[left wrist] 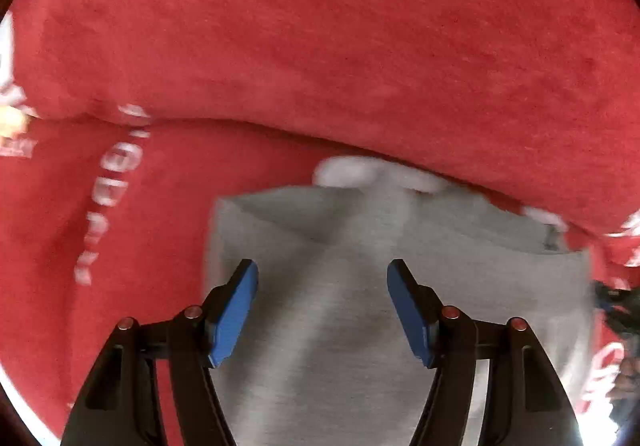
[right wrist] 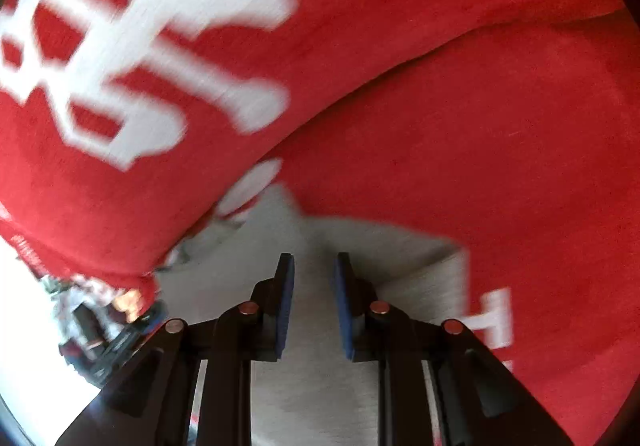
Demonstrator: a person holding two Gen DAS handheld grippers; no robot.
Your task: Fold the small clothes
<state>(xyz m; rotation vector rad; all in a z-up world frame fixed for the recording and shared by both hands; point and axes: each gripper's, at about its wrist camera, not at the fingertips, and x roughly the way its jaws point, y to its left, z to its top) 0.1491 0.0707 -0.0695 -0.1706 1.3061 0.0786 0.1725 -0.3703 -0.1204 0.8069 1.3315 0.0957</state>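
A grey folded garment [left wrist: 340, 286] lies flat on a red cloth with white lettering [left wrist: 320, 46]. My left gripper [left wrist: 322, 274] is open just above the garment, its blue pads [left wrist: 236, 310] spread wide and holding nothing. In the right wrist view the same grey garment [right wrist: 312, 386] lies under my right gripper [right wrist: 314, 266], whose jaws stand a narrow gap apart with nothing between them. A raised fold of the red cloth [right wrist: 140, 86] with big white letters rises right behind the garment. The image is motion-blurred.
The red cloth [right wrist: 500, 146] covers the surface all around. At the left of the right wrist view there is dark cluttered gear [right wrist: 100, 334] and bright white light. White lettering [left wrist: 108, 186] runs down the cloth left of the garment.
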